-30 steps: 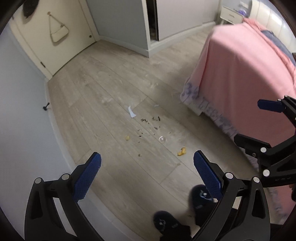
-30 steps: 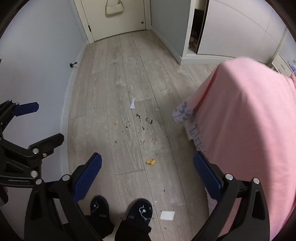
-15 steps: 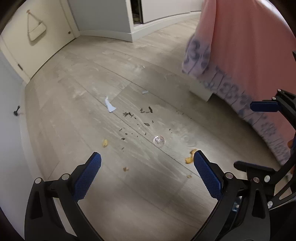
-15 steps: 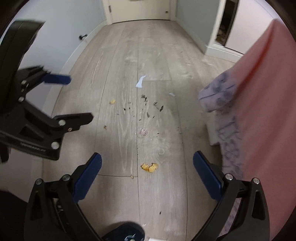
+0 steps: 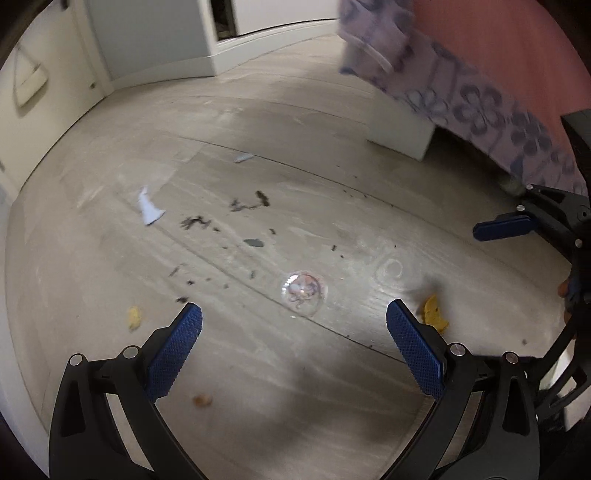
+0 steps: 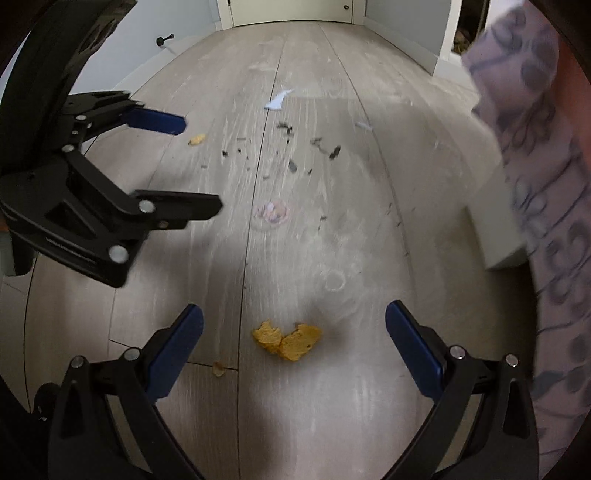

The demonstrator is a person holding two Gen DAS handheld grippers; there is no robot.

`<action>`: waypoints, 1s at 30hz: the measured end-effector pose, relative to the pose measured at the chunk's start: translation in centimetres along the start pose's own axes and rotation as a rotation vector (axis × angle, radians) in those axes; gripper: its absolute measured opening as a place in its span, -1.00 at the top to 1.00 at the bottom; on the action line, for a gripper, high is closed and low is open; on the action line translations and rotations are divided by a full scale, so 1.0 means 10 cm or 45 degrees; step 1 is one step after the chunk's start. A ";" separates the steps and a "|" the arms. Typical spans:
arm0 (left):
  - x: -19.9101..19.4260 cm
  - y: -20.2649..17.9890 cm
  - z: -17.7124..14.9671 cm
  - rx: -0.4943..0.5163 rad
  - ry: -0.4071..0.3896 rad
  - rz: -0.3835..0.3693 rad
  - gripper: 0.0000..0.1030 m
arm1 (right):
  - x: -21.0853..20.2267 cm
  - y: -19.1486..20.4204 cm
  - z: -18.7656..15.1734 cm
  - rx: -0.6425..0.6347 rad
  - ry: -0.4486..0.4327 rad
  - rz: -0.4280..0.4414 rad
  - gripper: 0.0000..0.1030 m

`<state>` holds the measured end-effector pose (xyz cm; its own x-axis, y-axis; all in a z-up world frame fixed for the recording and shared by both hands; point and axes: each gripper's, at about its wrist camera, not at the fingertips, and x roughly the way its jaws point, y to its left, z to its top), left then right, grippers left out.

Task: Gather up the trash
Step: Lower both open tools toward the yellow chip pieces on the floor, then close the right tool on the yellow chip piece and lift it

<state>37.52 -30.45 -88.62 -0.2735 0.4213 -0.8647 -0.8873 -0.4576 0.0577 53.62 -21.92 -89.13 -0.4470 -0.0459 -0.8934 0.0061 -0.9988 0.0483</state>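
Wood floor (image 6: pixel 369 184); yellow crumb (image 6: pixel 286 341) between right gripper (image 6: pixel 294 321) jaws.

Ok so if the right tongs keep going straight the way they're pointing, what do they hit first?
Most likely the crumpled yellow-orange scrap on the grey wood-plank floor. It lies centred between the open right tongs, with nothing visible in between. How far above the floor they are is hard to judge.

You have a pale grey wood-plank floor (image 6: pixel 207 229) running away to a cream door (image 6: pixel 288 11) at the far end. On your right a pink bedspread (image 5: pixel 517 44) hangs over a purple-flowered sheet (image 6: pixel 546 184), with a white bed leg (image 5: pixel 400 136) beneath. A doorstop (image 6: pixel 164 40) stands far left.
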 end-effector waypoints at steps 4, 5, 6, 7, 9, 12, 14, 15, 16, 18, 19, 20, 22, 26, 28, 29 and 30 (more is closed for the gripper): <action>0.13 -0.13 -0.10 0.041 -0.011 -0.034 -0.88 | 0.15 0.03 -0.11 0.039 -0.017 0.014 -0.87; 0.15 -0.14 -0.12 0.050 -0.011 -0.033 -0.88 | 0.19 0.03 -0.14 0.051 -0.015 0.013 -0.87; 0.17 -0.15 -0.14 0.061 -0.008 -0.034 -0.88 | 0.22 0.03 -0.15 0.059 -0.014 0.010 -0.86; 0.19 -0.16 -0.15 0.065 0.001 -0.035 -0.88 | 0.23 0.03 -0.17 0.065 -0.011 0.009 -0.86; 0.22 -0.14 -0.15 0.057 0.011 -0.045 -0.88 | 0.26 0.02 -0.19 0.078 -0.001 0.005 -0.86; 0.25 -0.11 -0.14 0.057 0.009 -0.043 -0.88 | 0.30 0.01 -0.22 0.077 0.005 0.002 -0.86; 0.27 -0.07 -0.14 0.041 0.012 -0.044 -0.88 | 0.35 0.01 -0.23 0.069 0.008 -0.002 -0.58; 0.29 -0.04 -0.13 0.021 0.016 -0.051 -0.88 | 0.38 0.01 -0.24 0.069 0.016 0.001 -0.47; 0.30 -0.02 -0.13 0.005 0.020 -0.056 -0.88 | 0.42 0.00 -0.24 0.070 0.025 0.004 -0.38; 0.32 0.01 -0.13 -0.018 0.030 -0.063 -0.88 | 0.49 0.01 -0.27 0.070 0.043 0.006 -0.38; 0.33 0.02 -0.13 -0.022 0.034 -0.061 -0.88 | 0.51 0.02 -0.29 0.070 0.047 0.007 -0.38; 0.33 0.03 -0.14 -0.022 0.035 -0.058 -0.88 | 0.53 0.03 -0.30 0.065 0.052 0.003 -0.38; 0.33 0.05 -0.15 -0.025 0.038 -0.055 -0.88 | 0.56 0.05 -0.33 0.053 0.055 0.000 -0.33; 0.35 0.07 -0.15 -0.034 0.040 -0.051 -0.88 | 0.60 0.08 -0.34 0.012 0.057 -0.007 -0.06; 0.36 0.09 -0.14 -0.039 0.037 -0.050 -0.88 | 0.62 0.08 -0.35 0.009 0.060 -0.009 0.01; 0.37 0.09 -0.14 -0.042 0.036 -0.049 -0.88 | 0.62 0.08 -0.35 0.006 0.056 -0.013 0.02; 0.38 0.09 -0.14 -0.044 0.035 -0.050 -0.88 | 0.62 0.09 -0.35 0.002 0.056 -0.014 0.03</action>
<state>36.16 -30.34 -92.52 -0.2279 0.4179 -0.8794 -0.8835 -0.4685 0.0064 54.02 -23.12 -96.18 -0.4074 -0.0357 -0.9126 0.0003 -0.9992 0.0389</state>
